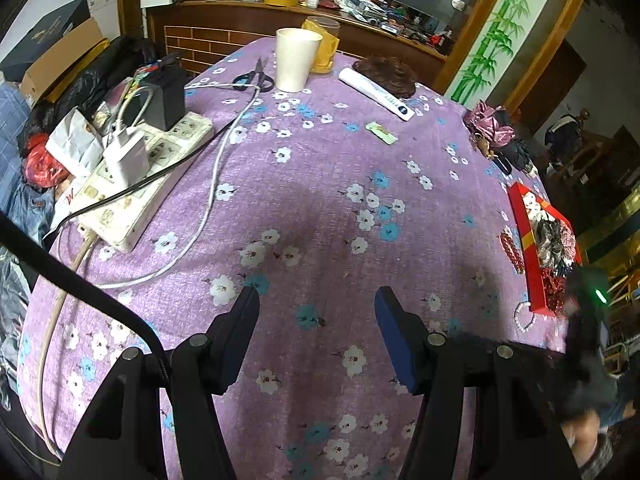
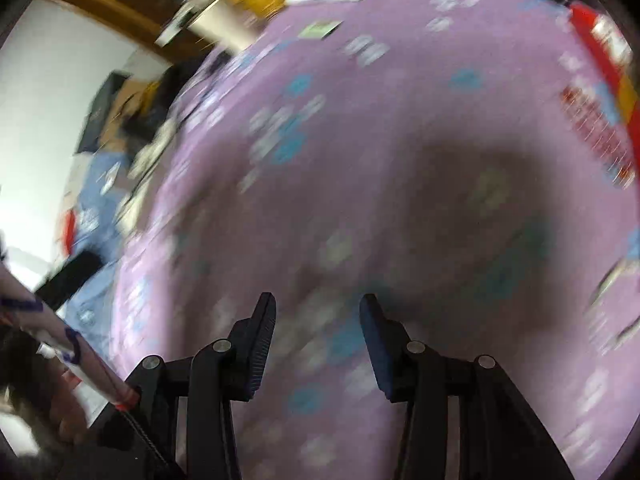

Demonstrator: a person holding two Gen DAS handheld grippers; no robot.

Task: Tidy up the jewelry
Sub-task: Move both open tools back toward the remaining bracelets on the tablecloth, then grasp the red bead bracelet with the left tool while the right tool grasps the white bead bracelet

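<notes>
My left gripper stands open over the purple flowered tablecloth, with nothing between its fingers. At the table's right edge lies a red jewelry box holding dark and red pieces. A red beaded piece lies against the box's left side and a white pearl string by its near end. The right wrist view is badly blurred. There my right gripper is open and empty above the cloth. The red box and the red beaded piece smear along its right edge.
A white power strip with chargers and cables lies at the left. Scissors, a white cup, a yellow jar, a white tube and a brown hairpiece sit at the far side. A pink pouch rests far right.
</notes>
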